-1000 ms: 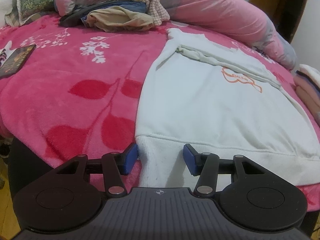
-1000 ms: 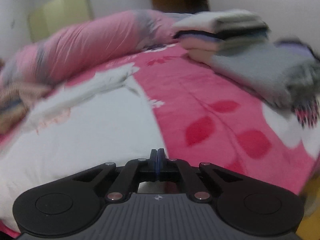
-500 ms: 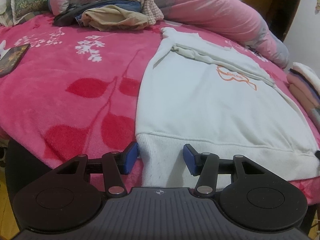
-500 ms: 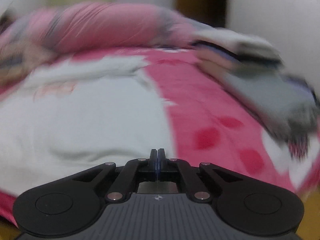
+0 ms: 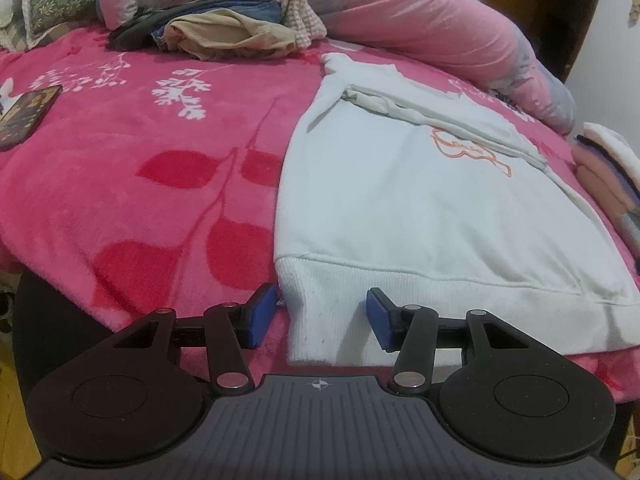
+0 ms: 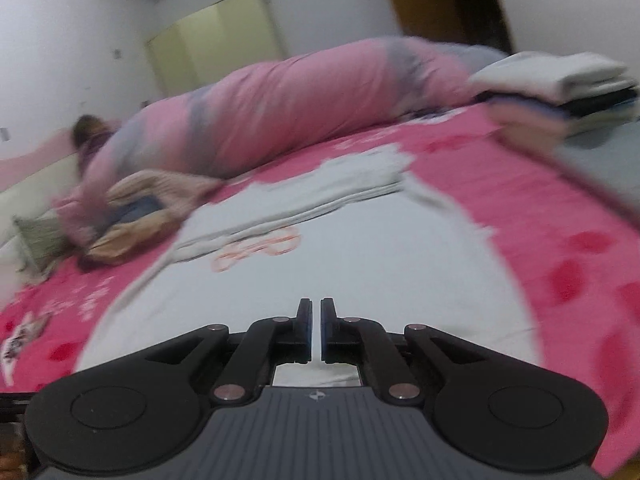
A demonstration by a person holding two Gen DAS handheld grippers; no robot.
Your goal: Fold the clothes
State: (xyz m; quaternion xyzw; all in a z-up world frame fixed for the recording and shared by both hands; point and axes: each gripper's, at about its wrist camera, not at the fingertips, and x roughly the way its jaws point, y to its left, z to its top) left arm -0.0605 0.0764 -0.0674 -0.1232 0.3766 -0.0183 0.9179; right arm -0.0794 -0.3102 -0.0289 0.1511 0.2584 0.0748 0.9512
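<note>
A white sweatshirt (image 5: 400,200) with an orange print lies flat on the pink bed blanket (image 5: 140,168), sleeves folded across its chest. My left gripper (image 5: 320,314) is open at the near left corner of the ribbed hem. The hem lies between its blue pads (image 5: 262,314), which do not press on it. In the blurred right wrist view, my right gripper (image 6: 316,328) hovers over the sweatshirt (image 6: 360,260) near its hem. Its jaws are opening, a narrow gap shows, and nothing is between them.
A heap of unfolded clothes (image 5: 232,28) sits at the back of the bed against a rolled pink duvet (image 5: 420,12). A stack of folded clothes (image 6: 560,84) stands at the right edge. A dark flat phone-like object (image 5: 24,116) lies far left.
The right wrist view has swung left across the bed and over the sweatshirt, and its jaws have parted slightly. The left gripper has stayed at the hem corner.
</note>
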